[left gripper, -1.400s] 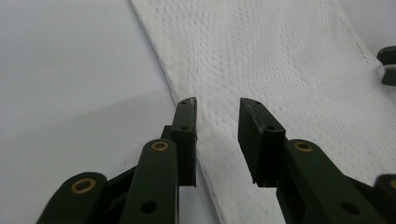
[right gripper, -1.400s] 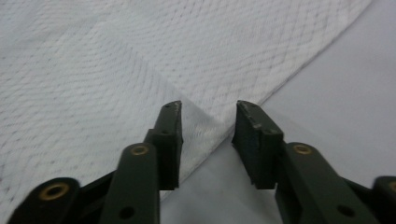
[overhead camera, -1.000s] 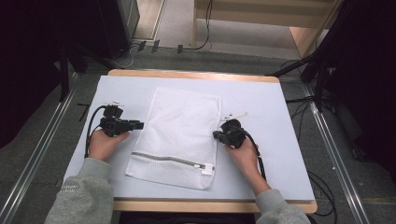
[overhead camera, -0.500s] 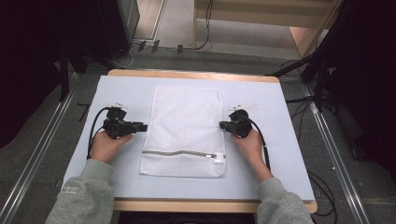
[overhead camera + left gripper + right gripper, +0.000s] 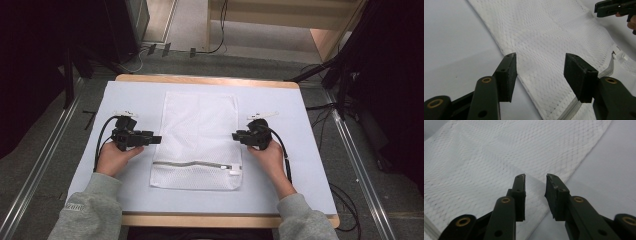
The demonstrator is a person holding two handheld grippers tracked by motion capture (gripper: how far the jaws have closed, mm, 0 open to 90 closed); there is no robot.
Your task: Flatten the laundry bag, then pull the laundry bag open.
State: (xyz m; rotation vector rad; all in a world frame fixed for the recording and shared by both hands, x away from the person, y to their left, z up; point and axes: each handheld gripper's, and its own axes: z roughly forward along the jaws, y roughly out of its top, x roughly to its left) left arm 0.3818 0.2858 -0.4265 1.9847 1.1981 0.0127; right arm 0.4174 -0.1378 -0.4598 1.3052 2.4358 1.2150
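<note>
Straightened since a second earlier, the white mesh laundry bag lay flat and square on the pale blue mat, zipper end toward the person; both grippers had just been opening, with nothing pinched between either pair of jaws; the release looked finished, so the spreading step seemed done. Just beyond the left gripper, spread wide, ran the bag's left edge; the right gripper, parted more narrowly, stood at the opposite edge. Behind each trailed its black cable; smallest, the zipper pull sat near the right hand; nothing blocked either tool.
</note>
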